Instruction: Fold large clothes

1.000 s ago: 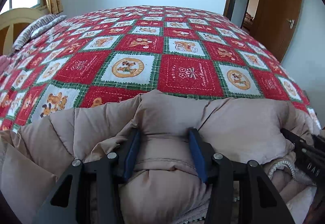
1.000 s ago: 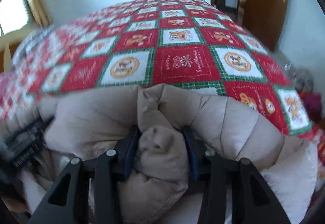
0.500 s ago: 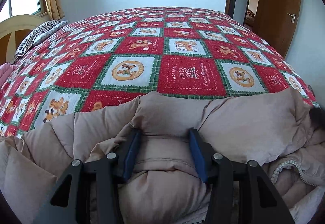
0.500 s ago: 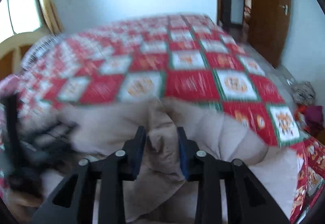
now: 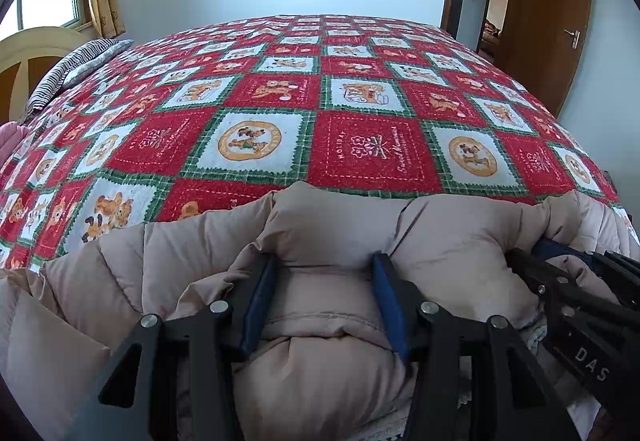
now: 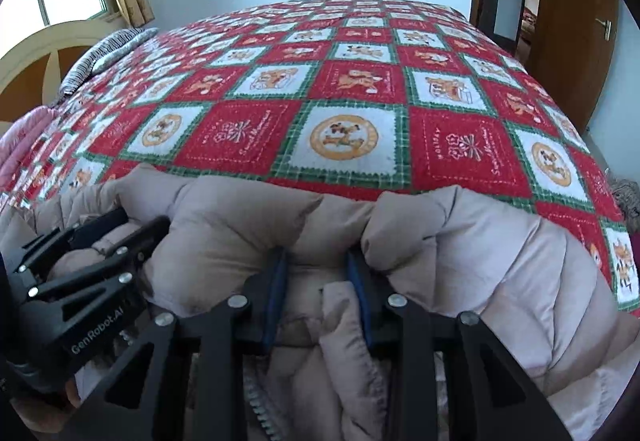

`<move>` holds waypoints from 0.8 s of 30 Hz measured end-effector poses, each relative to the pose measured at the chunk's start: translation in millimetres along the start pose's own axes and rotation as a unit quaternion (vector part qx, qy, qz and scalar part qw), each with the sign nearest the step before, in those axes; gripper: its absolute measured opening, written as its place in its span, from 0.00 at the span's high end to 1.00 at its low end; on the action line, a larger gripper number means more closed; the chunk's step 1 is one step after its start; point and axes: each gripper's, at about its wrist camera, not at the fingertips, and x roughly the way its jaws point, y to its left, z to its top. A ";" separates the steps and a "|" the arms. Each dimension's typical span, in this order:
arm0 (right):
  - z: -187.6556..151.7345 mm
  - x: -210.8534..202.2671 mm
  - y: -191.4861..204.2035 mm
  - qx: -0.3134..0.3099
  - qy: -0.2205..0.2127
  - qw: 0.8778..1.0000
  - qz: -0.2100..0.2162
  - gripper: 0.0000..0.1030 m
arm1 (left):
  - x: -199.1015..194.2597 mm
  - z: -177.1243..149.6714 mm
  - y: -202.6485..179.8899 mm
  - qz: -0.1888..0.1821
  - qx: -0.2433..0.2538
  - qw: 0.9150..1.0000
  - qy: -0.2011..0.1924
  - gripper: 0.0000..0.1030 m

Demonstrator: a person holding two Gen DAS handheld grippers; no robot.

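A beige puffer jacket (image 5: 460,241) lies bunched at the near edge of the bed. My left gripper (image 5: 326,261) is shut on a thick padded fold of it, blue pads pressed into the fabric. My right gripper (image 6: 316,261) is shut on a narrower fold of the same jacket (image 6: 500,261), near its zipper (image 6: 256,401). The two grippers sit close together: the right gripper (image 5: 560,281) shows at the right of the left wrist view, and the left gripper (image 6: 120,233) shows at the left of the right wrist view.
The jacket rests on a red, white and green patchwork quilt (image 5: 360,149) that covers the whole bed. A striped pillow (image 5: 72,69) and a curved headboard (image 5: 24,53) are at the far left. A pink garment (image 6: 24,145) lies at the left edge. A brown door (image 5: 560,21) stands at the right.
My right gripper pinched its fold tighter, swung off to the right, then came back close beside the left gripper. The left gripper and its fold stayed as they were.
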 end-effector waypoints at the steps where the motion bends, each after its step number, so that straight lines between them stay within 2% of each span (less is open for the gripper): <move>1: 0.1 -2.9 -0.8 0.003 0.000 1.000 0.005 0.66 | -0.6 -0.1 0.5 -0.001 -0.001 1.000 0.000 0.50; 4: -3.6 -32.8 -6.4 -0.003 0.011 1.000 0.018 0.63 | -2.5 0.3 4.9 -0.019 -0.009 1.000 0.005 0.49; 5: -7.6 -46.6 -10.1 -0.001 0.005 1.000 0.018 0.55 | -4.3 1.2 7.8 -0.031 -0.015 0.999 0.007 0.49; 8: -31.0 -110.1 -32.3 0.034 -0.043 0.998 0.026 0.40 | -25.6 4.4 18.9 -0.063 -0.040 0.997 0.020 0.49; 9: -44.2 -135.4 -40.5 0.048 -0.062 0.996 0.032 0.39 | -36.2 3.5 21.9 -0.072 -0.051 0.996 0.017 0.48; 11: -70.3 -174.6 -50.1 0.075 -0.081 0.993 0.033 0.29 | -71.8 -6.9 30.9 -0.112 -0.070 0.991 0.004 0.48; 12: -87.5 -195.9 -53.4 0.089 -0.088 0.992 0.032 0.29 | -85.8 -13.2 33.6 -0.126 -0.068 0.990 -0.001 0.47; 16: -139.8 -261.4 -51.1 0.113 -0.111 0.987 0.031 0.29 | -167.5 -64.7 57.9 -0.192 -0.042 0.980 -0.029 0.45; 19: -185.9 -322.1 -38.9 0.094 -0.135 0.986 0.002 0.29 | -227.3 -107.6 88.8 -0.211 -0.026 0.975 -0.059 0.43; 21: -211.2 -356.4 -33.1 0.076 -0.147 0.986 -0.019 0.29 | -262.8 -137.6 115.3 -0.226 -0.030 0.970 -0.080 0.36; 24: -245.9 -394.8 -31.4 0.058 -0.139 0.988 -0.025 0.24 | -299.9 -175.7 152.3 -0.237 -0.047 0.966 -0.092 0.33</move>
